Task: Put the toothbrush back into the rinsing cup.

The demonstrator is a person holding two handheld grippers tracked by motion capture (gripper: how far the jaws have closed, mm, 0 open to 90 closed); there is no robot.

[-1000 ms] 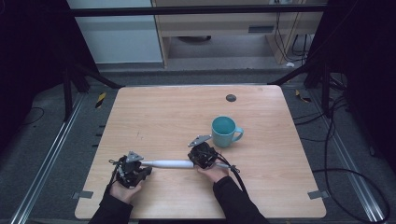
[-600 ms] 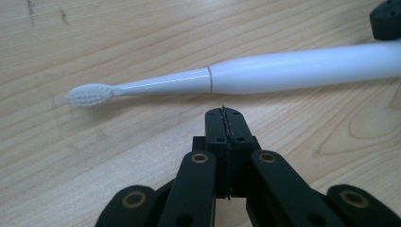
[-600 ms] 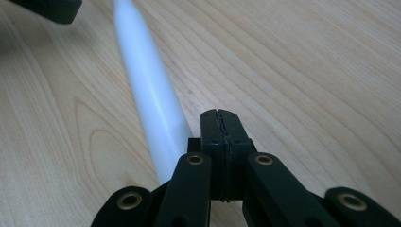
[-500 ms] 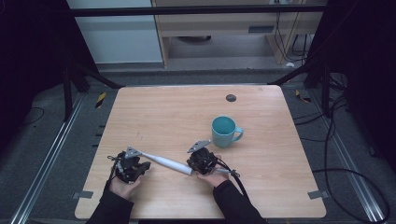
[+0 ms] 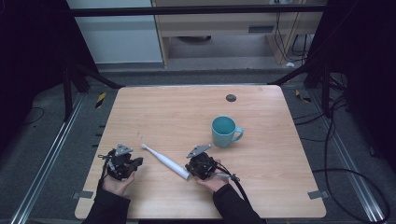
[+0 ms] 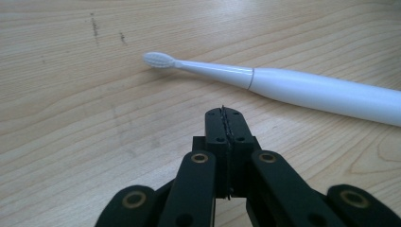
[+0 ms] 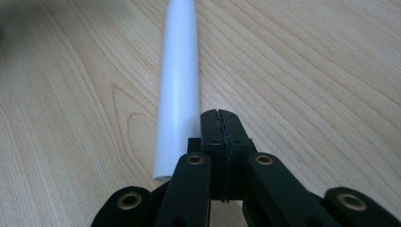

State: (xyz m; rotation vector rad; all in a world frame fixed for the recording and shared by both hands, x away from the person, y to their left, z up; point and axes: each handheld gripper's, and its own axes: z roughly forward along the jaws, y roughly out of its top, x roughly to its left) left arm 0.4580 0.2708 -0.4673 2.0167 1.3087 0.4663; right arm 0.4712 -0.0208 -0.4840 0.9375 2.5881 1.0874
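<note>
High view: a wooden counter (image 5: 163, 112) carries a white electric toothbrush (image 5: 164, 161) lying flat near the front edge, its brush head pointing away and to the left. A teal mug (image 5: 224, 131) stands upright well apart from it, farther back on the right, handle turned right. A small dark round spot (image 5: 230, 98) sits on the counter behind the mug. The left hand-held gripper (image 5: 136, 162) rests just left of the toothbrush, the right hand-held gripper (image 5: 192, 164) at the toothbrush's butt end; both forearms wear dark sleeves.

Left gripper view: the left hand-held gripper (image 6: 225, 113) has its jaws pressed together with nothing between them, hovering low over the wood. The toothbrush (image 6: 293, 89) lies beyond the tips, apart from them, bristle head at its left end.

Right gripper view: the right hand-held gripper (image 7: 221, 116) is likewise pressed together and empty. The toothbrush handle (image 7: 178, 85) runs away from the camera just beside the jaws, on their left; whether it touches them I cannot tell.
</note>
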